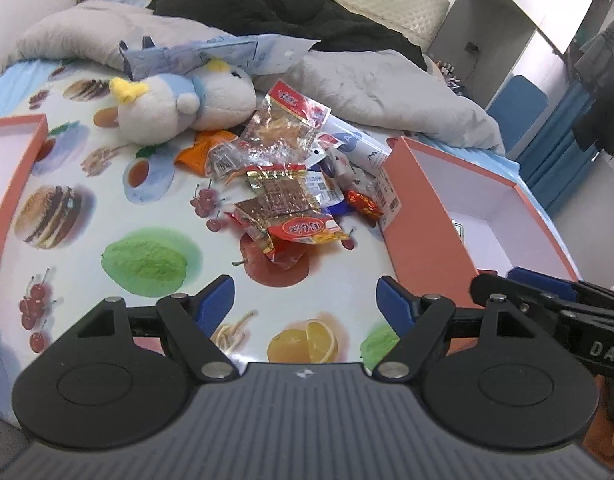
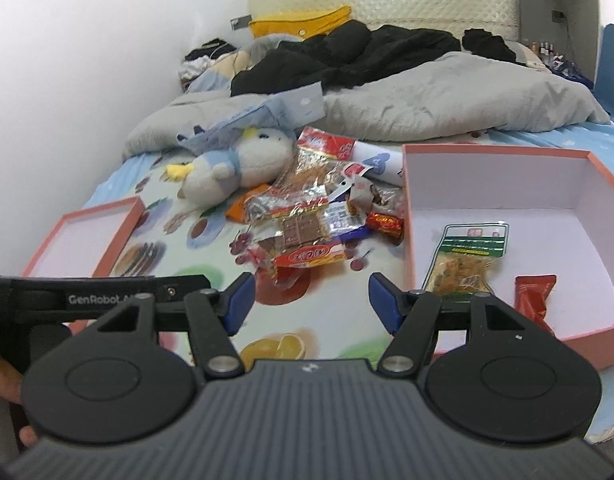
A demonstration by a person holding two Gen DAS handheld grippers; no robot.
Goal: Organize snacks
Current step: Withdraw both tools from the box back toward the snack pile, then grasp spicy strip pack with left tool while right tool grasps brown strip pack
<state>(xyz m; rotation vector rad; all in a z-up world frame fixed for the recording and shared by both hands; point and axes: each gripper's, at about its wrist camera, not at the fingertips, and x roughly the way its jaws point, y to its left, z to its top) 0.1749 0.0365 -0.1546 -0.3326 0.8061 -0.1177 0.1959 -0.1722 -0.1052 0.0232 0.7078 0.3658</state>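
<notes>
A heap of snack packets [image 1: 285, 178] [image 2: 307, 220] lies on a fruit-printed cloth spread on a bed. Nearest me in the heap is a red-labelled clear packet [image 1: 303, 228] [image 2: 311, 256]. My left gripper [image 1: 305, 302] hovers open just short of it, nothing between its blue fingers. My right gripper [image 2: 307, 298] is open too, empty, in front of the same packet. To the right stands a pink box [image 2: 507, 184] [image 1: 439, 184] holding a green-labelled snack bag [image 2: 465, 260] and a dark red packet [image 2: 533, 294]. A pink lid [image 2: 87, 236] [image 1: 15, 132] lies at the left.
A white and blue plush toy [image 1: 179, 100] [image 2: 235, 164] lies behind the heap. A grey quilt [image 2: 447, 100] and black clothes [image 2: 367, 52] cover the far bed. A blue patterned bag [image 1: 211, 54] lies behind the toy. The other gripper's arm [image 1: 567, 312] shows at the right.
</notes>
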